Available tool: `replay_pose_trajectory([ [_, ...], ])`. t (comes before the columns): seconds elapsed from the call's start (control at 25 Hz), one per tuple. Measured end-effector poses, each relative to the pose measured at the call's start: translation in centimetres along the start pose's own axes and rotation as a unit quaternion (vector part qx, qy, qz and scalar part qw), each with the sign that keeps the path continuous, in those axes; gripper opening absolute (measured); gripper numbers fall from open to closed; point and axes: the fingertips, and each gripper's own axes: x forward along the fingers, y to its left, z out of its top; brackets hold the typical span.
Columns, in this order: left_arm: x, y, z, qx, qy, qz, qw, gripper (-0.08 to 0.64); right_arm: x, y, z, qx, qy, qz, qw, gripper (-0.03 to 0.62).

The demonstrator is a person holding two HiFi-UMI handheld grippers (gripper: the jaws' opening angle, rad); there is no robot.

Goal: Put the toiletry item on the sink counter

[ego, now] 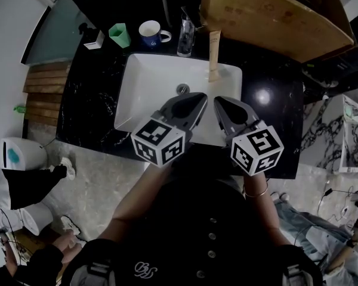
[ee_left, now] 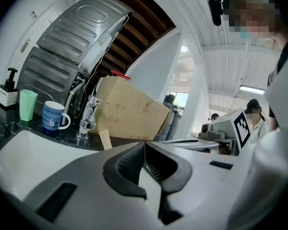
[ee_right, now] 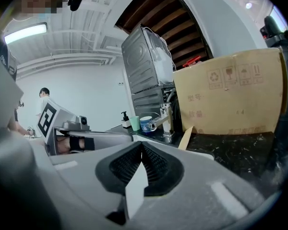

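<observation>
Black sink counter (ego: 86, 103), white basin (ego: 158, 85) set in it, and both grippers hang over the basin's front edge. The left gripper (ego: 200, 98) is clenched on nothing; the right gripper (ego: 219, 102) is the same, jaws together and empty. The beige tube (ego: 214, 53) leans at the basin's back rim, just right of the faucet (ego: 187, 31). It looks placed already, so the next move is only to back both hands away without clipping it.

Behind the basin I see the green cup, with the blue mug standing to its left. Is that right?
Not quite. The head view shows the blue mug standing to the right of the green cup, not its left. Both are behind the basin.
</observation>
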Motion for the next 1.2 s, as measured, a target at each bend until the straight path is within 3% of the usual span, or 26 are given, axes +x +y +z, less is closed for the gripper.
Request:
replay_pose_trajectory([
  [0.4,0.0,0.0,-0.4,-0.008,0.004,-0.003,1.0,0.015,0.1,-0.8,-0.7,-0.002,0.007,-0.016,1.0,0.004],
  [1.2,0.8,-0.1,-1.4,-0.027,0.016,-0.012,0.9994,0.015,0.1,-0.5,-1.0,-0.005,0.01,0.004,1.0,0.003],
])
